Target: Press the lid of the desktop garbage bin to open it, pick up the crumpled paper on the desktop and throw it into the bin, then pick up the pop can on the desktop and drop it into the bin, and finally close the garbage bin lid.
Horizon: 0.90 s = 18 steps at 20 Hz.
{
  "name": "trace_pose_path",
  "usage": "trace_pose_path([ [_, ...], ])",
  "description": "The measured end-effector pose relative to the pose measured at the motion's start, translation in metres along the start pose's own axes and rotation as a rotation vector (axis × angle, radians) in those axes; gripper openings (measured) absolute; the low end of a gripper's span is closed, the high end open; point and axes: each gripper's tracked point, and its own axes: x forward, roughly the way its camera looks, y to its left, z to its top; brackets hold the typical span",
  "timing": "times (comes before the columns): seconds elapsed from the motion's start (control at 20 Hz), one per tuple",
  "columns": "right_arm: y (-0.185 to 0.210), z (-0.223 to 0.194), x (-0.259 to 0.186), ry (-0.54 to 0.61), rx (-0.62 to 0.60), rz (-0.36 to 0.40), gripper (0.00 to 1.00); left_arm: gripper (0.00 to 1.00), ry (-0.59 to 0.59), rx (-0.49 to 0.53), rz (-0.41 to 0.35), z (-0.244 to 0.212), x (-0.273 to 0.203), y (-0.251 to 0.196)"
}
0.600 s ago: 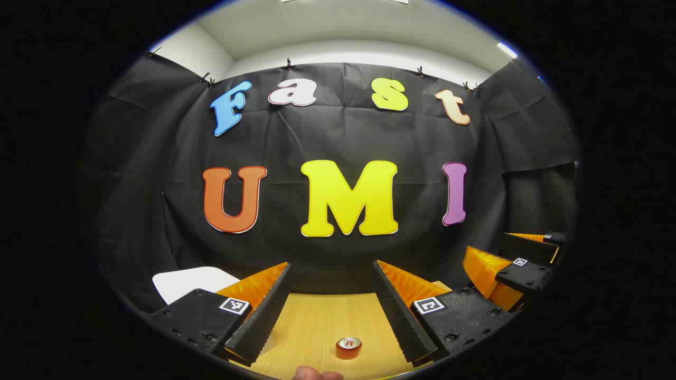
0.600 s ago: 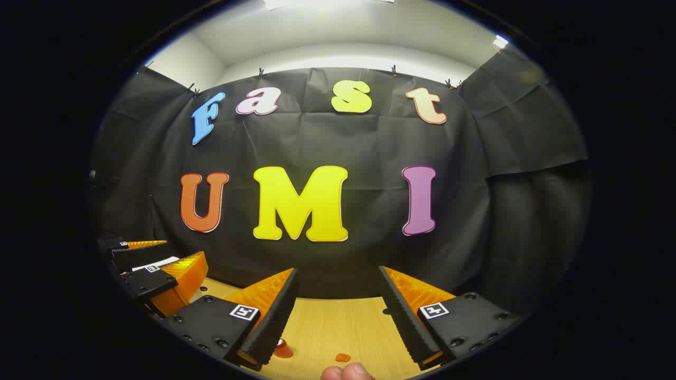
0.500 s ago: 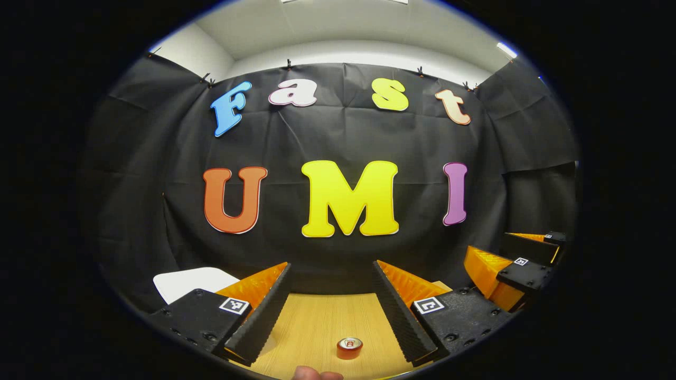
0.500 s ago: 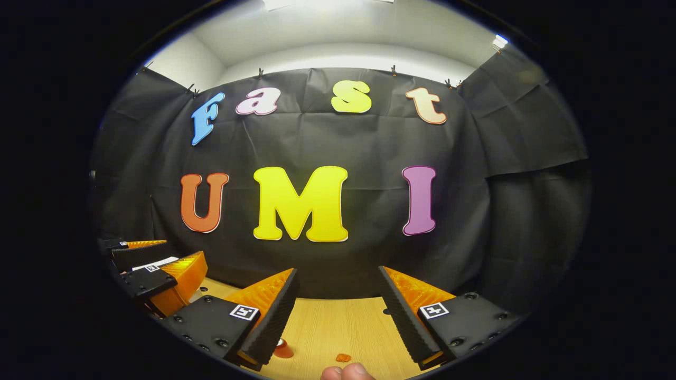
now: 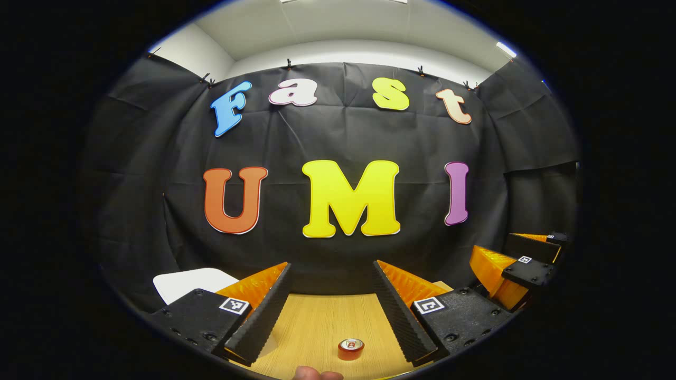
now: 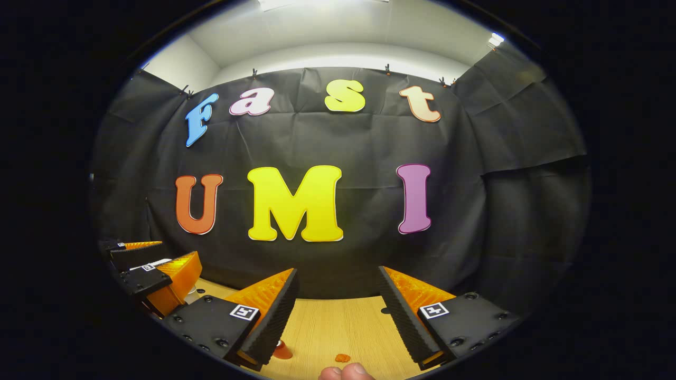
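While the left gripper (image 5: 331,287) is held wide and empty, the pop can (image 5: 350,348) is seen below between its fingers, a white bin lid (image 5: 193,279) beyond-left. The right gripper (image 6: 338,290), equally spread, is held over bare desktop (image 6: 332,327); the lid should be pressed squarely first.

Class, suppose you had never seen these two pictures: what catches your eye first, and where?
In the left gripper view, a small red can stands upright on the wooden table, low between the open left hand-held gripper. A white bin sits at lower left, and the open right hand-held gripper hangs over the table.
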Motion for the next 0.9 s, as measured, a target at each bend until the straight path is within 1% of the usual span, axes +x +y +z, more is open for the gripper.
trace_pose_path([
  [0.55,0.003,0.003,0.006,-0.016,-0.01,0.01,0.94,0.97,-0.013,0.011,0.006,0.003,0.007,0.0],
  [0.7,0.0,0.003,0.006,-0.016,-0.009,0.013,0.94,0.97,-0.009,0.013,0.019,0.001,0.009,0.003],
  [0.9,-0.003,0.001,0.008,-0.013,-0.007,0.014,0.94,0.97,-0.006,0.013,0.056,0.0,0.01,0.014],
])
